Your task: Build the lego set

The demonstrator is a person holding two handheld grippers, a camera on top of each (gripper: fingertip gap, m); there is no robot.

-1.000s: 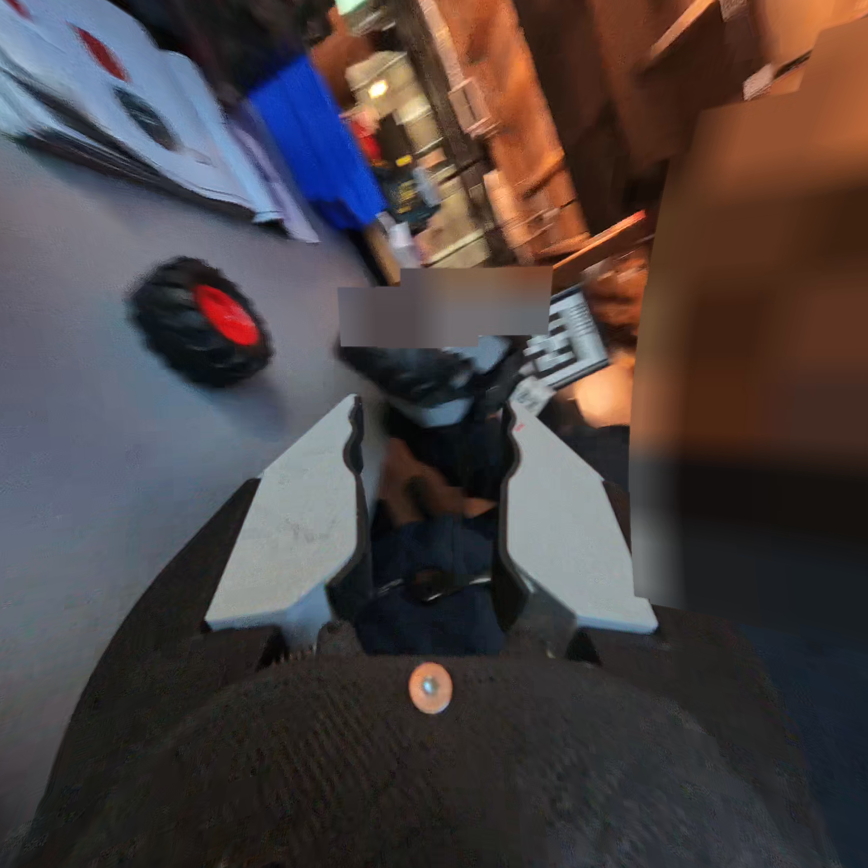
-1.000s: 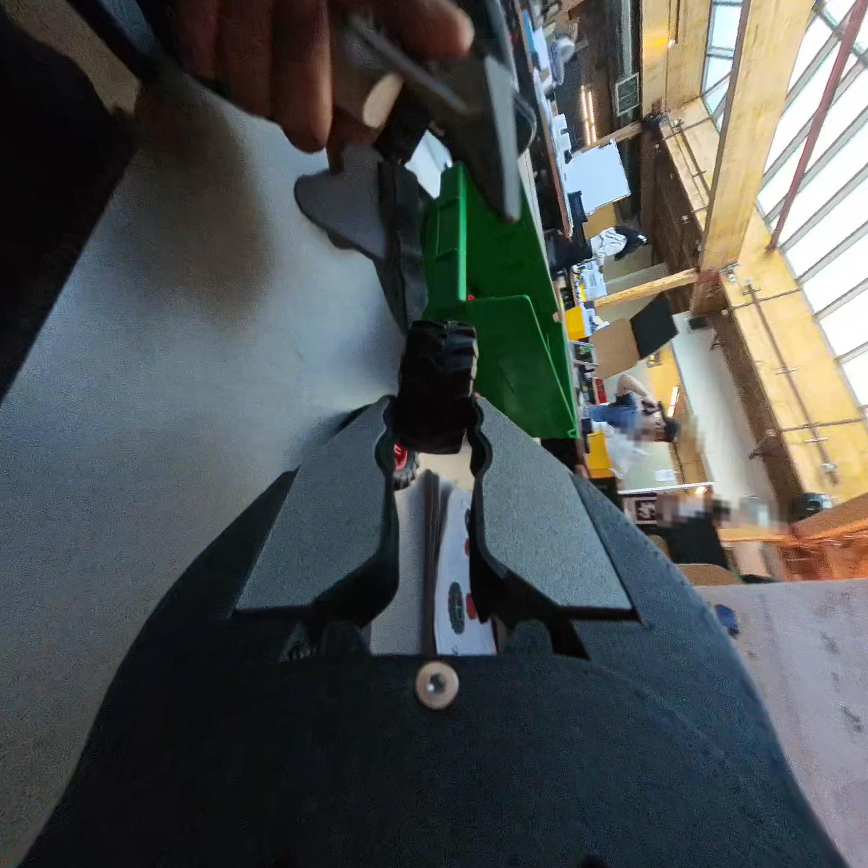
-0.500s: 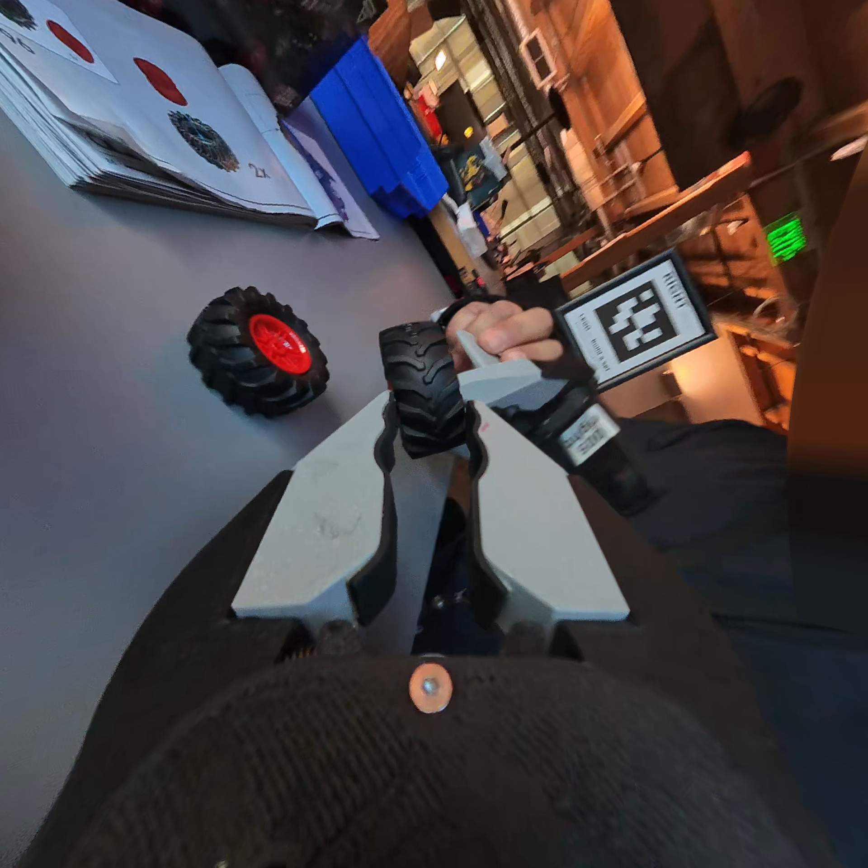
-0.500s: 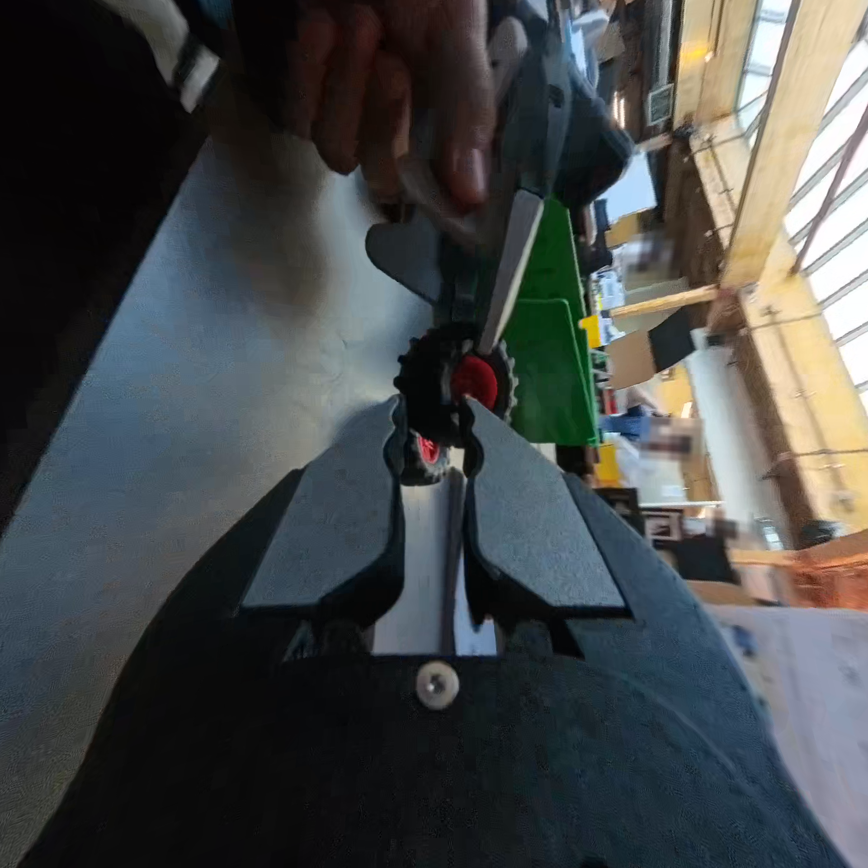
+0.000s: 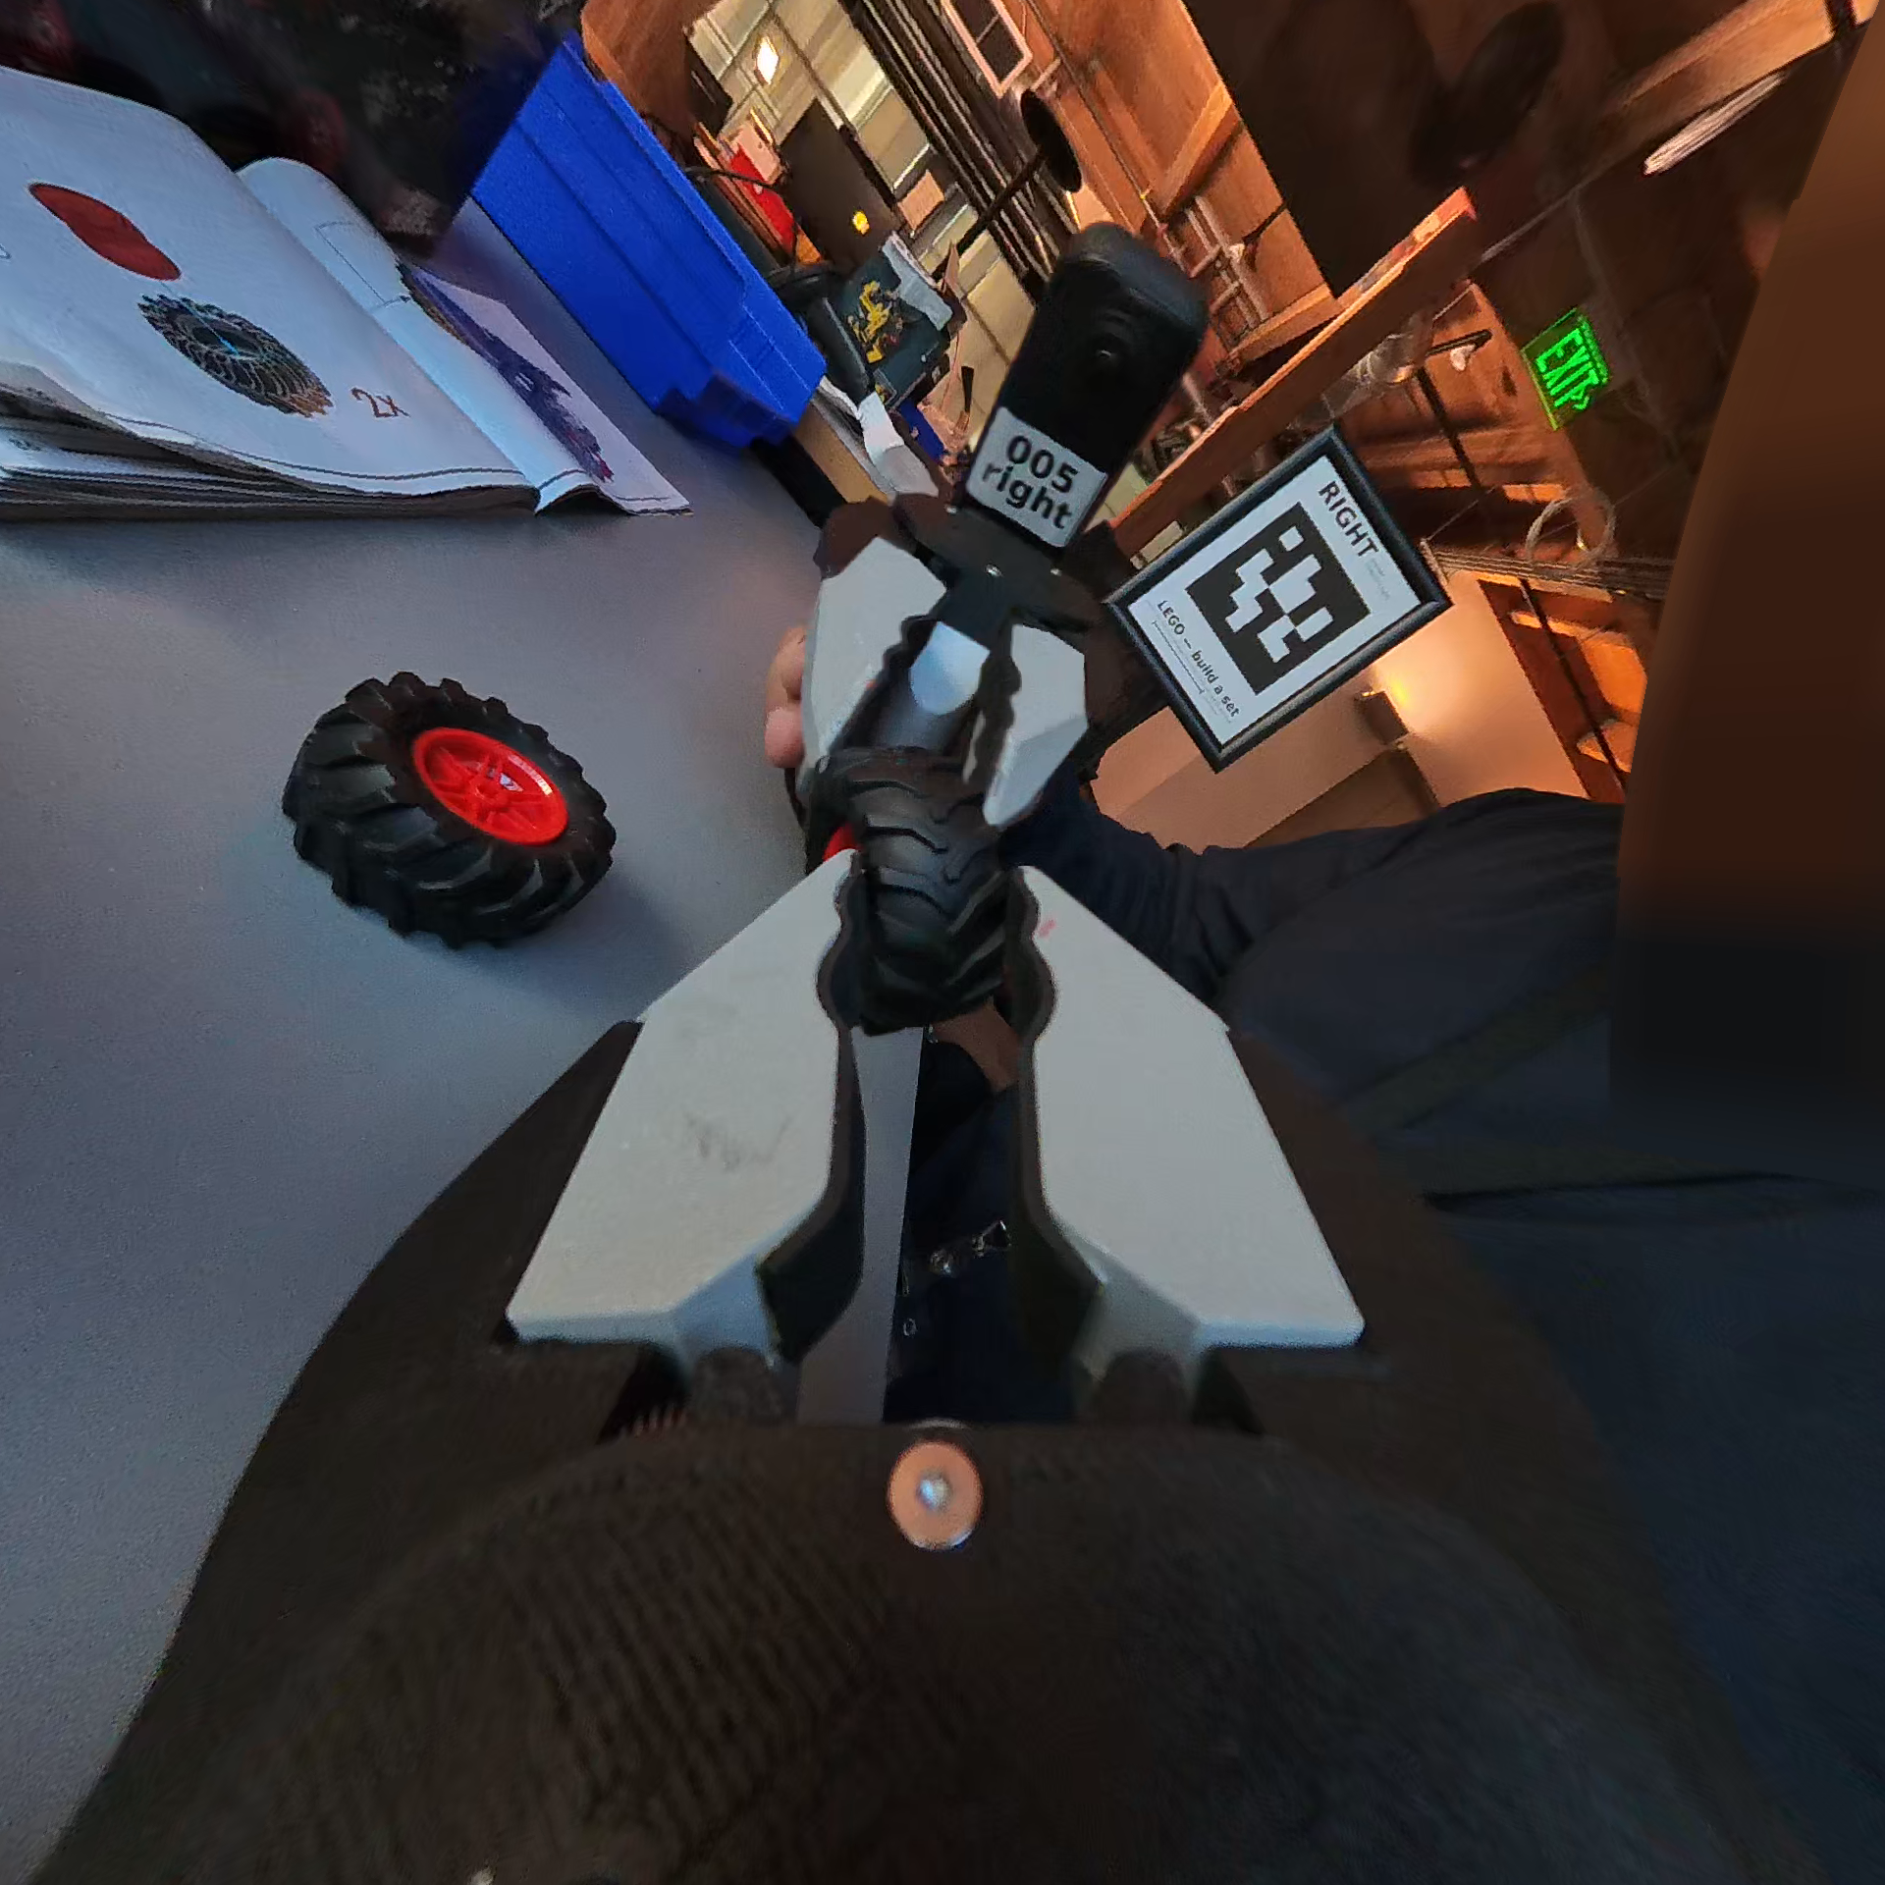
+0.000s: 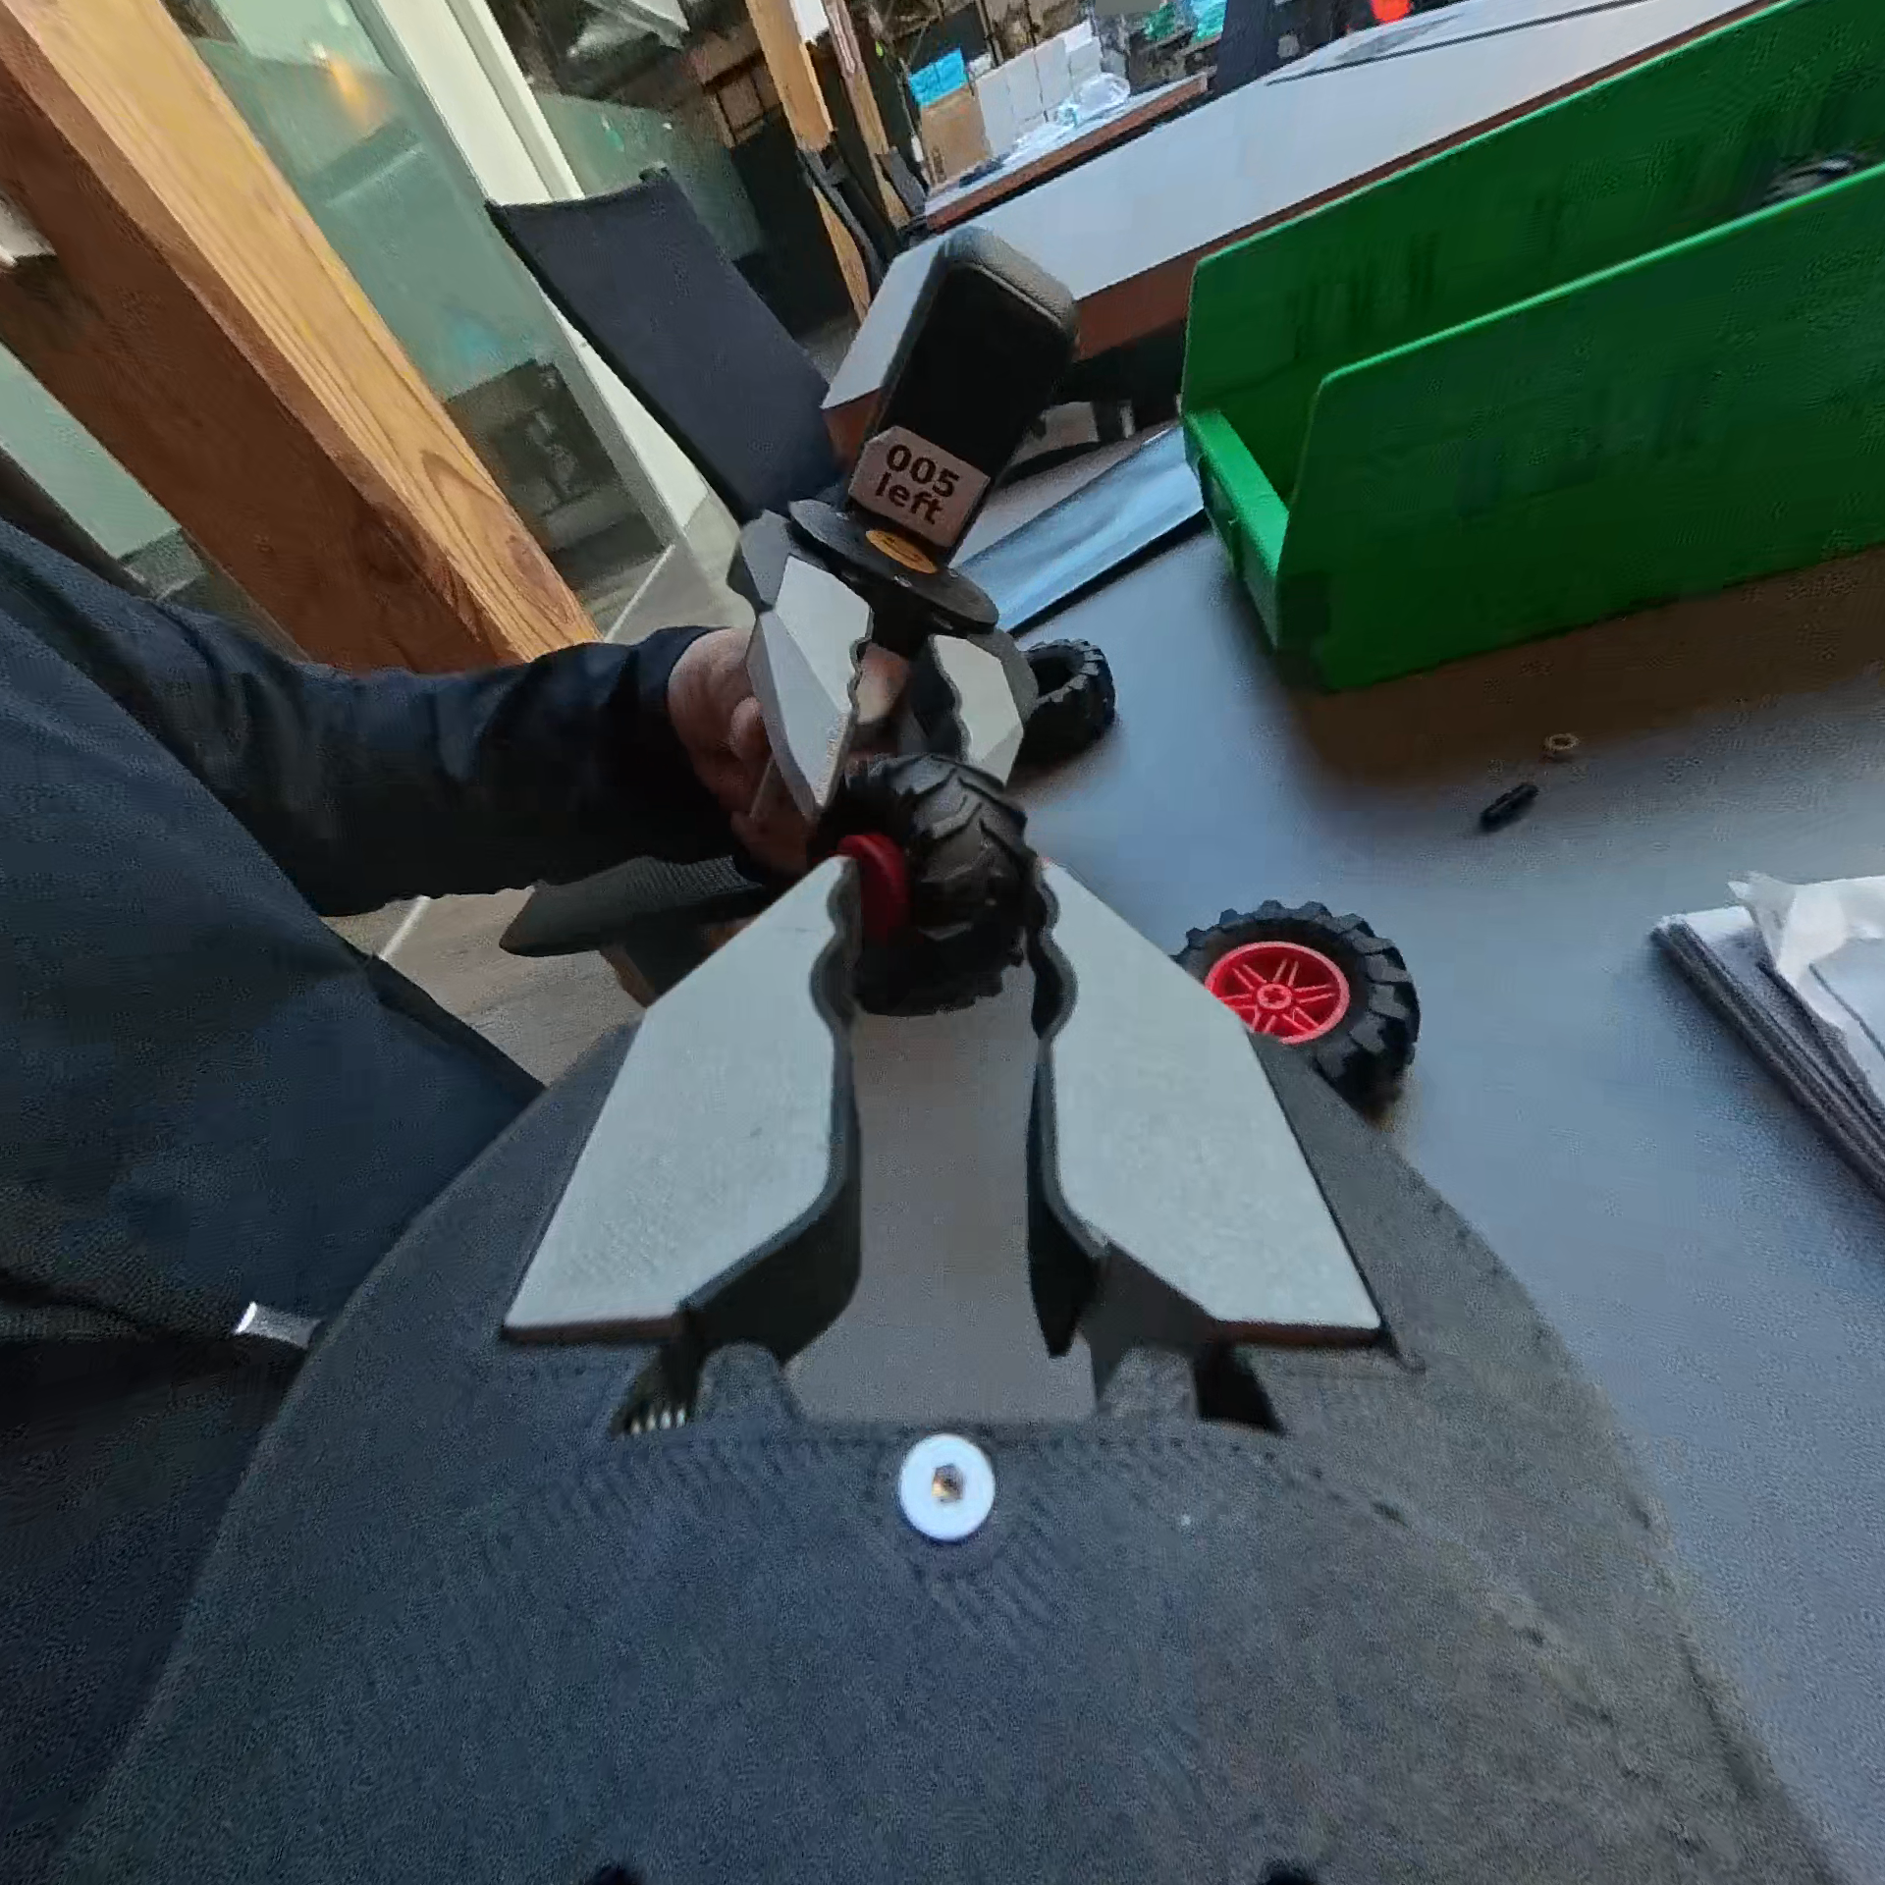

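A black tyre is held between both grippers above the grey table's near edge. My left gripper is shut on the tyre's sides. My right gripper faces it and is shut across the same tyre, with its left finger against a red rim that sticks out of the tyre's side. The rim also shows as a red sliver in the left wrist view. Each gripper shows opposite in the other's view: the right one and the left one.
A finished wheel with a red rim lies on the table. A bare black tyre lies behind the left gripper. An open instruction booklet, a blue bin, green bins and a small black pin are around.
My left gripper was open and empty a second ago and has shut on the tyre my right gripper holds. Both grippers have swung round and now face each other.
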